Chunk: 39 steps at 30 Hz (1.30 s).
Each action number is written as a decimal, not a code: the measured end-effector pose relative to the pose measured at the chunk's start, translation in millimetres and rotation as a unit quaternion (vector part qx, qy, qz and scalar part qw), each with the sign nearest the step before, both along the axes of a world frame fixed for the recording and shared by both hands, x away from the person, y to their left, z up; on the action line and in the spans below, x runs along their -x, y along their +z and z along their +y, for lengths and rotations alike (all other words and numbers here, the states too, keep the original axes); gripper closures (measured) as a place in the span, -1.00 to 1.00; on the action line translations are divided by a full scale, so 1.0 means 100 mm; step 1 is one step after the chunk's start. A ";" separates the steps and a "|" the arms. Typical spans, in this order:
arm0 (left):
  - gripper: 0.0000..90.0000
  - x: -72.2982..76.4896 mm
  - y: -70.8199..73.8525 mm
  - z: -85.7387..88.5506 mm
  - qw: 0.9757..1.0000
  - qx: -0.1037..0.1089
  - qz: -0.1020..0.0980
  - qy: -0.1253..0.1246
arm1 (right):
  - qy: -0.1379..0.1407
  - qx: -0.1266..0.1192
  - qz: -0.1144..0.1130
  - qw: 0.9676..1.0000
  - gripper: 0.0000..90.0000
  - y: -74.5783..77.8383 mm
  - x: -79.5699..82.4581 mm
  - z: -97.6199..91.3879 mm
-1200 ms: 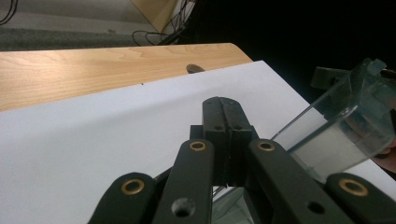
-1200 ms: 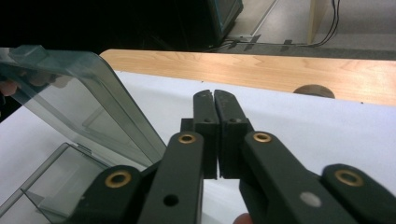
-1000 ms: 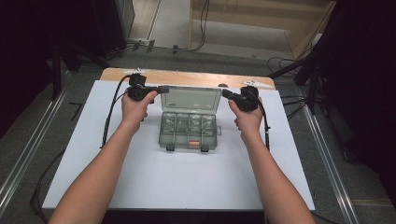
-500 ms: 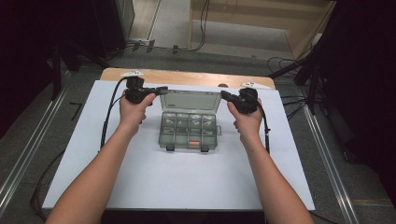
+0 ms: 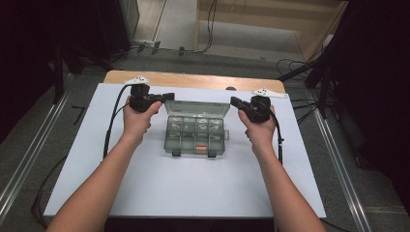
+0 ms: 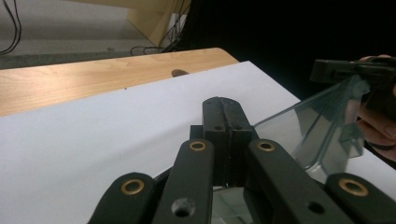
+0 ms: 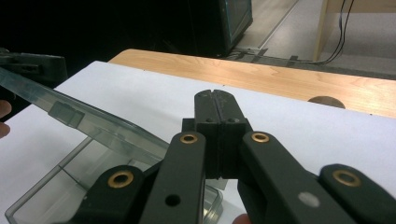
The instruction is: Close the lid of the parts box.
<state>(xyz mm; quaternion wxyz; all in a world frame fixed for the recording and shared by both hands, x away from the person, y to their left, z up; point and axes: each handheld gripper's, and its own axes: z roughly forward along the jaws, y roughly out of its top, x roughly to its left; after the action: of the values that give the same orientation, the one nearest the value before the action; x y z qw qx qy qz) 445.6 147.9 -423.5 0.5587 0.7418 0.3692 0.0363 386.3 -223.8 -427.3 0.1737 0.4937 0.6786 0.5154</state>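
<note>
both forearms bare, no sleeves, no gloves, coming in from the bottom edge of the high view. left gripper [image 5: 167, 96] and right gripper [image 5: 235, 102]: black, blocky bodies, each with a black cable [image 5: 110, 126] looping off it, left one at left of frame, other at right. pale three-cornered plate [image 5: 137, 79] above each. in the gripper views: black link arms, brass-ringed pivots, plain round holes, ribbed black fingertips [image 6: 227, 114] meeting at centre frame.

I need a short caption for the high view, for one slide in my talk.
Two hand-held grippers, left gripper and right gripper, jaws shut, flank the raised lid of a clear compartment box on a white table.
</note>
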 end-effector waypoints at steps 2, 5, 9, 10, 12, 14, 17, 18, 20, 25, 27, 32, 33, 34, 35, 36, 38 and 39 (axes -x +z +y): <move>1.00 0.03 0.01 0.00 1.000 -0.006 -0.005 0.001 | 0.002 0.000 -0.001 1.000 0.94 0.00 0.03 0.01; 1.00 0.08 0.00 0.01 1.000 -0.010 -0.008 -0.003 | 0.007 0.005 -0.004 1.000 0.94 -0.01 0.07 0.04; 1.00 0.13 -0.01 0.02 1.000 -0.012 -0.012 -0.005 | 0.013 0.009 -0.010 1.000 0.94 -0.02 0.11 0.08; 1.00 0.14 -0.02 0.01 1.000 -0.010 -0.012 -0.005 | 0.015 0.013 -0.012 1.000 0.94 -0.01 0.13 0.08; 1.00 0.16 -0.02 0.01 1.000 -0.013 -0.014 -0.005 | 0.017 0.014 -0.015 1.000 0.94 -0.02 0.14 0.10; 1.00 0.18 -0.02 0.02 1.000 -0.011 -0.014 -0.005 | 0.020 0.020 -0.017 0.999 0.94 -0.01 0.16 0.12; 1.00 0.22 -0.02 0.01 1.000 -0.009 -0.018 -0.008 | 0.023 0.023 -0.019 0.999 0.94 -0.01 0.19 0.14; 1.00 0.24 -0.02 0.01 1.000 -0.012 -0.020 -0.009 | 0.025 0.022 -0.020 0.999 0.94 -0.01 0.20 0.14; 1.00 0.27 -0.03 -0.01 1.000 -0.014 -0.022 -0.014 | 0.029 0.019 -0.020 0.999 0.94 -0.01 0.22 0.15; 1.00 0.37 -0.05 -0.03 0.999 -0.016 -0.031 -0.023 | 0.038 0.017 -0.022 0.999 0.94 -0.02 0.30 0.16; 1.00 0.41 -0.05 -0.03 0.999 -0.014 -0.031 -0.028 | 0.039 0.018 -0.024 0.999 0.94 -0.03 0.32 0.17; 1.00 0.52 -0.08 -0.03 0.999 -0.015 -0.036 -0.033 | 0.044 0.023 -0.025 0.998 0.94 -0.08 0.41 0.18; 1.00 0.55 -0.09 -0.03 0.999 -0.016 -0.038 -0.033 | 0.045 0.022 -0.025 0.998 0.94 -0.09 0.42 0.18; 1.00 0.57 -0.10 -0.03 0.998 -0.019 -0.041 -0.033 | 0.047 0.020 -0.025 0.998 0.94 -0.11 0.44 0.18; 1.00 0.59 -0.11 -0.03 0.998 -0.021 -0.042 -0.032 | 0.050 0.016 -0.022 0.998 0.94 -0.12 0.46 0.18; 1.00 0.62 -0.12 -0.03 0.998 -0.026 -0.046 -0.030 | 0.052 0.010 -0.021 0.998 0.94 -0.13 0.48 0.18; 1.00 0.67 -0.13 -0.03 0.998 -0.031 -0.052 -0.028 | 0.054 0.008 -0.020 0.998 0.94 -0.16 0.52 0.19; 1.00 0.70 -0.14 -0.03 0.998 -0.033 -0.055 -0.028 | 0.054 0.009 -0.019 0.998 0.94 -0.17 0.54 0.20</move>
<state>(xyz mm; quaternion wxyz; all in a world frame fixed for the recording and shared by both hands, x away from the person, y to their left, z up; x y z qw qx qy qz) 375.9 145.0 -437.1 0.5542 0.7666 0.3158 0.0735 332.1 -204.2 -444.6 0.1630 0.4449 0.7056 0.5269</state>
